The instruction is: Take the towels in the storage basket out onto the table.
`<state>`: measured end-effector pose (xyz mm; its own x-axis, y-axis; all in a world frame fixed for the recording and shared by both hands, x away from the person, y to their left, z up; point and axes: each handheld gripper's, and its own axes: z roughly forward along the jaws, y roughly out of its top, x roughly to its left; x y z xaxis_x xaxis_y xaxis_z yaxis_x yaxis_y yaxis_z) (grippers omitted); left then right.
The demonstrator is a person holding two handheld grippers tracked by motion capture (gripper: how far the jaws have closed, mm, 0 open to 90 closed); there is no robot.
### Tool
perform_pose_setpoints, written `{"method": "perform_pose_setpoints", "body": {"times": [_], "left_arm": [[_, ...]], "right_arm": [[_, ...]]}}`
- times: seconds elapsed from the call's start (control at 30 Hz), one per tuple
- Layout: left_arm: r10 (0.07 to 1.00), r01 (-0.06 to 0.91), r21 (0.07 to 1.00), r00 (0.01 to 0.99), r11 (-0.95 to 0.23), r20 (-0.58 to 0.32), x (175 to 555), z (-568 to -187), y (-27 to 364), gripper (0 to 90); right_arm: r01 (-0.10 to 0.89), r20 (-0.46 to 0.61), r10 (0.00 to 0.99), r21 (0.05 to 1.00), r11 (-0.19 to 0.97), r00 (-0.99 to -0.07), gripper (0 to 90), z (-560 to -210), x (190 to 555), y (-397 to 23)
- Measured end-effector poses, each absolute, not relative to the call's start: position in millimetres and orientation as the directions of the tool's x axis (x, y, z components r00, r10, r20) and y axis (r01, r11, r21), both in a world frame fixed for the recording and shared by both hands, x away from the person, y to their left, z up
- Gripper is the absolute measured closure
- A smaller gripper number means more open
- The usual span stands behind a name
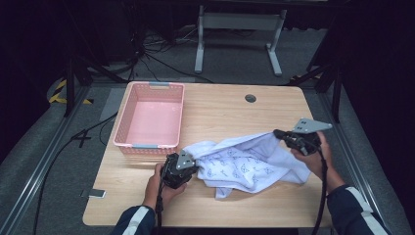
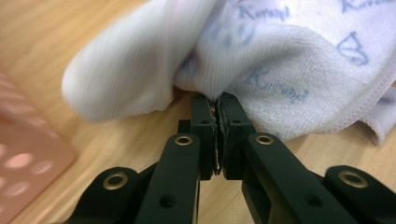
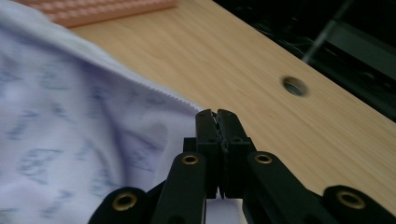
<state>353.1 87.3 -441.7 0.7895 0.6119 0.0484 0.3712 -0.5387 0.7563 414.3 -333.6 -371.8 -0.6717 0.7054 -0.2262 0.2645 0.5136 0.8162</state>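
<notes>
A white towel with blue print lies crumpled on the wooden table, between my two grippers. My left gripper is at the towel's left end, low over the table. In the left gripper view its jaws are pressed together on a fold of the towel. My right gripper is at the towel's right end, and the cloth rises in a taut ridge to its tips. In the right gripper view the gripper is shut on the hemmed edge of the towel.
A pink perforated basket stands at the table's far left, empty, just beyond the left gripper; it also appears as a pink basket and a basket rim. A cable hole sits near the far edge.
</notes>
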Motion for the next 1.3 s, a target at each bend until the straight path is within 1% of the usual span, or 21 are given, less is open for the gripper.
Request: {"method": "perform_pose_setpoints", "body": {"times": [0.03, 0.07, 0.1, 0.2, 0.27, 0.3, 0.4, 0.43, 0.47, 0.5, 0.6, 0.63, 0.67, 0.73, 0.77, 0.83, 0.97, 1.13, 1.17, 1.27, 1.3], "left_arm": [[0.634, 0.375, 0.769, 0.772, -0.517, 0.049, 353, -439, 91, 83.8], [0.634, 0.375, 0.769, 0.772, -0.517, 0.049, 353, -439, 91, 83.6], [0.639, 0.373, 0.772, 0.767, -0.515, 0.055, 352, -437, 94, 81.4], [0.623, 0.379, 0.763, 0.782, -0.524, 0.040, 347, -437, 90, 71.3], [0.605, 0.385, 0.752, 0.796, -0.535, 0.023, 345, -439, 85, 60.4], [0.582, 0.384, 0.740, 0.813, -0.553, 0.013, 341, -441, 78, 60.4], [0.531, 0.381, 0.715, 0.847, -0.586, -0.016, 330, -448, 55, 49.0], [0.518, 0.374, 0.703, 0.855, -0.605, -0.009, 330, -451, 48, 46.8], [0.520, 0.382, 0.692, 0.854, -0.612, -0.012, 331, -454, 42, 45.0], [0.530, 0.395, 0.691, 0.848, -0.605, -0.021, 331, -456, 40, 43.0], [0.538, 0.422, 0.683, 0.841, -0.596, -0.050, 335, -461, 36, 38.4], [0.532, 0.426, 0.686, 0.844, -0.590, -0.067, 335, -463, 35, 37.0], [0.522, 0.421, 0.682, 0.850, -0.598, -0.067, 333, -463, 31, 34.3], [0.517, 0.414, 0.690, 0.853, -0.593, -0.068, 331, -463, 28, 34.4], [0.512, 0.430, 0.694, 0.853, -0.577, -0.102, 328, -461, 25, 37.3], [0.493, 0.411, 0.684, 0.866, -0.603, -0.086, 326, -461, 19, 39.0], [0.494, 0.397, 0.666, 0.868, -0.632, -0.049, 328, -464, 11, 41.3], [0.504, 0.379, 0.665, 0.864, -0.643, -0.005, 336, -464, 8, 44.9], [0.494, 0.366, 0.670, 0.869, -0.645, 0.000, 338, -464, 8, 51.7], [0.474, 0.346, 0.667, 0.880, -0.659, 0.011, 342, -463, 12, 70.0], [0.470, 0.336, 0.670, 0.883, -0.662, 0.022, 343, -463, 14, 70.0]], "right_arm": [[0.339, -0.203, 0.776, 0.813, 0.474, -0.597, 88.1, -377, 427, -360], [0.339, -0.203, 0.776, 0.813, 0.474, -0.597, 88.1, -377, 427, -360], [0.391, -0.180, 0.825, 0.813, 0.431, -0.535, 88.0, -382, 437, -380], [0.450, -0.165, 0.875, 0.805, 0.386, -0.455, 88.0, -391, 449, -401], [0.466, -0.164, 0.885, 0.800, 0.377, -0.435, 87.8, -395, 454, -407], [0.485, -0.178, 0.894, 0.787, 0.381, -0.412, 86.8, -399, 457, -411], [0.548, -0.178, 0.913, 0.752, 0.367, -0.368, 67.8, -412, 465, -419], [0.549, -0.190, 0.908, 0.743, 0.382, -0.374, 61.5, -413, 464, -418], [0.552, -0.158, 0.908, 0.749, 0.366, -0.388, 55.1, -412, 462, -416], [0.538, -0.123, 0.894, 0.760, 0.364, -0.432, 53.3, -409, 457, -412], [0.501, -0.151, 0.860, 0.759, 0.417, -0.487, 50.3, -405, 445, -398], [0.477, -0.147, 0.824, 0.755, 0.450, -0.547, 48.4, -404, 438, -390], [0.422, -0.114, 0.731, 0.752, 0.506, -0.673, 48.1, -405, 419, -367], [0.406, -0.107, 0.697, 0.746, 0.528, -0.709, 48.2, -407, 413, -360], [0.359, -0.106, 0.607, 0.722, 0.591, -0.787, 48.5, -412, 399, -340], [0.334, -0.090, 0.542, 0.700, 0.631, -0.835, 48.2, -419, 389, -326], [0.341, -0.056, 0.502, 0.667, 0.662, -0.863, 44.9, -434, 381, -312], [0.368, -0.087, 0.538, 0.637, 0.677, -0.838, 40.0, -443, 384, -311], [0.400, -0.082, 0.568, 0.628, 0.668, -0.819, 36.3, -446, 388, -315], [0.435, -0.039, 0.587, 0.633, 0.641, -0.808, 36.0, -449, 392, -319], [0.449, -0.017, 0.594, 0.636, 0.627, -0.804, 39.7, -450, 393, -321]]}}
